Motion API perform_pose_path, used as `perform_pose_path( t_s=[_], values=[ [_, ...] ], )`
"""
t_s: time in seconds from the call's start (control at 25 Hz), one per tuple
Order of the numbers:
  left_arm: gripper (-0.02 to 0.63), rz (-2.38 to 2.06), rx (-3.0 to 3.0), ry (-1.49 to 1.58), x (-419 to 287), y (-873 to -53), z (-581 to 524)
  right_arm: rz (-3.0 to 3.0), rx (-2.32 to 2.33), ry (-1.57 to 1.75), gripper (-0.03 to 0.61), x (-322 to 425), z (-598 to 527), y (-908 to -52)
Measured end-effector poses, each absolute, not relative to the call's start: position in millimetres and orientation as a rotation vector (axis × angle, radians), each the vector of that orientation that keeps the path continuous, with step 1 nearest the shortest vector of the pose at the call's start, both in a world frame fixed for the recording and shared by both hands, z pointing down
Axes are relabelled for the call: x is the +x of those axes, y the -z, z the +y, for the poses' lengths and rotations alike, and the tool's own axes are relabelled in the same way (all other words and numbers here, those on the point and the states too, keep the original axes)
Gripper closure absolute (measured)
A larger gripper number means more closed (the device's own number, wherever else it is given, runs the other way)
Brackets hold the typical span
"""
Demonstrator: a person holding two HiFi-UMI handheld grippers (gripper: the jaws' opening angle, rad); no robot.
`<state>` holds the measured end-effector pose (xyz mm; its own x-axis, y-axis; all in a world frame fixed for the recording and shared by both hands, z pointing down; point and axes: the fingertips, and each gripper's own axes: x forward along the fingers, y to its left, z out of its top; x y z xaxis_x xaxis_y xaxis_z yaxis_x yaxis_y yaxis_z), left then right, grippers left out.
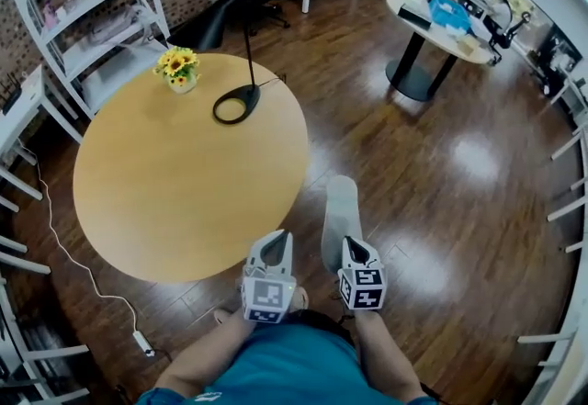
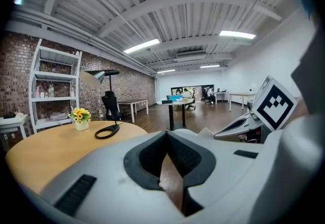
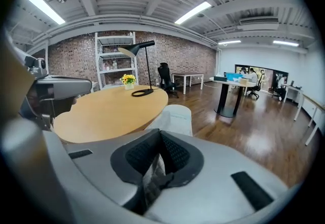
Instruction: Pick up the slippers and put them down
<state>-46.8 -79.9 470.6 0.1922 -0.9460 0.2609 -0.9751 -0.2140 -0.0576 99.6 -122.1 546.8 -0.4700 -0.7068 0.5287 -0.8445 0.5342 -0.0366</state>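
A light grey slipper [image 1: 341, 210] hangs above the wooden floor, just right of the round table's near edge. My right gripper [image 1: 350, 243] is shut on its near end. In the right gripper view, grey fabric is pinched between the black pads and the slipper [image 3: 175, 116] juts out ahead of the right gripper [image 3: 161, 136]. My left gripper [image 1: 276, 240] is close beside it on the left, over the table's rim. Its jaws meet at the tip of the left gripper [image 2: 165, 135] with nothing in them, and only floor shows through the slit. No second slipper is in view.
The round wooden table [image 1: 175, 201] carries a pot of yellow flowers [image 1: 178, 69] and a black desk lamp [image 1: 236, 106]. White shelves [image 1: 83, 17] stand at the far left. Another round table [image 1: 432, 27] stands at the far right. A white cable with a plug strip [image 1: 142, 342] lies on the floor.
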Motion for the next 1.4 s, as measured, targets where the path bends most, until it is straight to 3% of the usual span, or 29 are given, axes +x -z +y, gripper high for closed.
perform_pose_path(
  t_s=[0.24, 0.68, 1.4],
  values=[
    [0.607, -1.789, 2.369, -0.372, 20.9, -496.2, -113.3, -2.251, 1.258, -0.442, 0.557, 158.2, -141.3, -574.3],
    [0.607, -1.663, 2.313, -0.499, 70.5, -576.0, -155.0, -2.148, 1.289, -0.592, 0.557, 212.7, -166.5, -646.3],
    [0.608, -1.459, 2.329, -0.641, 107.0, -762.2, -203.7, -1.921, 1.271, -0.830, 0.555, 229.7, -208.4, -884.4]
  ],
)
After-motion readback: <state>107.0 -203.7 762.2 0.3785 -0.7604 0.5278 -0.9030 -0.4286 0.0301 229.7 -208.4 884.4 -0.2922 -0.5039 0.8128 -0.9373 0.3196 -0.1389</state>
